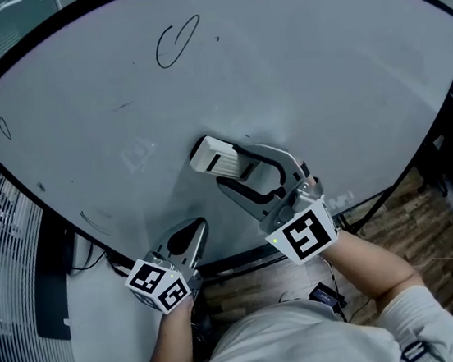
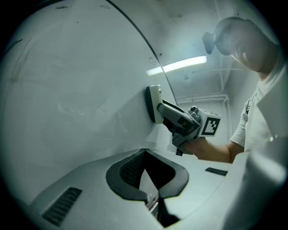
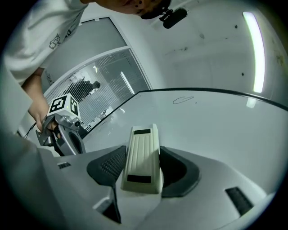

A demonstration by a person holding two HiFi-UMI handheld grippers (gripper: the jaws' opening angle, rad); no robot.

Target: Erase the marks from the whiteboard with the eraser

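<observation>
The right gripper [image 1: 235,166] had its fingers closed on the cream ribbed plastic block eraser [image 1: 212,156], one pad on each long side. This grip seemed to let the flat face lie against the big white whiteboard with black frame [image 1: 319,64]. The eraser was at the lower centre of the head view, well apart from the dark oval loop mark [image 1: 177,40] at the upper left and the small oval mark [image 1: 4,127] at the far left, so I judged that these were not yet wiped. The left gripper [image 1: 192,233] had its fingers together on nothing. It hung low by the board's bottom edge, probably to leave the way free.
</observation>
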